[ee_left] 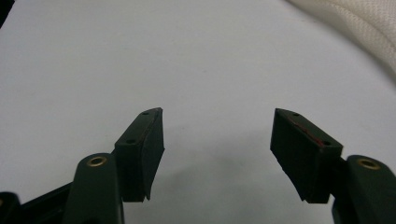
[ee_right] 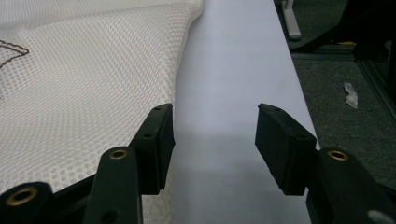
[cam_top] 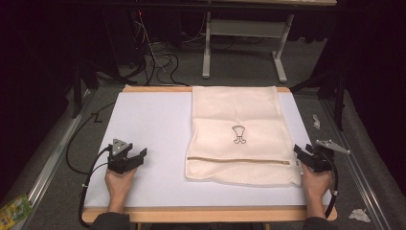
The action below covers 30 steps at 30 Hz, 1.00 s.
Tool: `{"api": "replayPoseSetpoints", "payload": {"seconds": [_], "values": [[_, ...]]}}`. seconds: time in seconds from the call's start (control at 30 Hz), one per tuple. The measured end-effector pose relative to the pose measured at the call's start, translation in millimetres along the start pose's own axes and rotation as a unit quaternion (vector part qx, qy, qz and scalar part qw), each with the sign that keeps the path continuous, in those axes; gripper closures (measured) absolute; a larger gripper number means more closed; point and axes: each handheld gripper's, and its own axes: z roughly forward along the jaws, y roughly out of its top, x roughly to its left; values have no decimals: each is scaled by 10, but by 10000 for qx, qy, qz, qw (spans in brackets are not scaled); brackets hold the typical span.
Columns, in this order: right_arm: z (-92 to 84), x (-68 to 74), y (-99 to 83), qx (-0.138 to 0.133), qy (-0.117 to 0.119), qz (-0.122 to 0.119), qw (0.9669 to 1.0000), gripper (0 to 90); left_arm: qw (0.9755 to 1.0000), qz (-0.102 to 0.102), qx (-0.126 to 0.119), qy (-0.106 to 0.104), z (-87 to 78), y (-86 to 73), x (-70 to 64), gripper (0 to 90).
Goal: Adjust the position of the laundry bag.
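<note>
A cream mesh bag (cam_top: 238,135) with a small dark embroidered figure and a zip line near its front lies flat on the right half of the white table top (cam_top: 148,124). My left gripper (cam_top: 134,155) rests on the white surface at front left, well apart from the bag, jaws open and empty (ee_left: 217,140); a corner of the bag (ee_left: 359,23) shows at the upper right of the left gripper view. My right gripper (cam_top: 300,152) sits at the bag's front right edge, jaws open (ee_right: 215,135), its left jaw beside the mesh bag (ee_right: 88,84), nothing between them.
The table has a wooden rim (cam_top: 206,213). Beyond it, a grey floor holds cables (cam_top: 158,60) and a white desk frame (cam_top: 244,45). Crumpled paper scraps (cam_top: 359,214) lie on the floor at right, and a green packet (cam_top: 14,211) at the bottom left.
</note>
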Motion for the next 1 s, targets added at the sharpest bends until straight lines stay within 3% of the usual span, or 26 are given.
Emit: {"api": "replayPoseSetpoints", "payload": {"seconds": [0.67,0.87,0.93,1.0], "values": [[-37,-12,34,7,216,76,9997,480,9995,-169,156,-231,-2,43,23,321],[-77,18,39,29,287,8,9996,501,9991,-158,128,-377,-12,95,-50,323],[-91,28,47,34,304,-8,9995,501,9984,-271,167,-472,-20,124,-94,324],[-112,38,49,32,333,-48,9994,503,9982,-219,183,-527,-18,150,-138,331]]}}
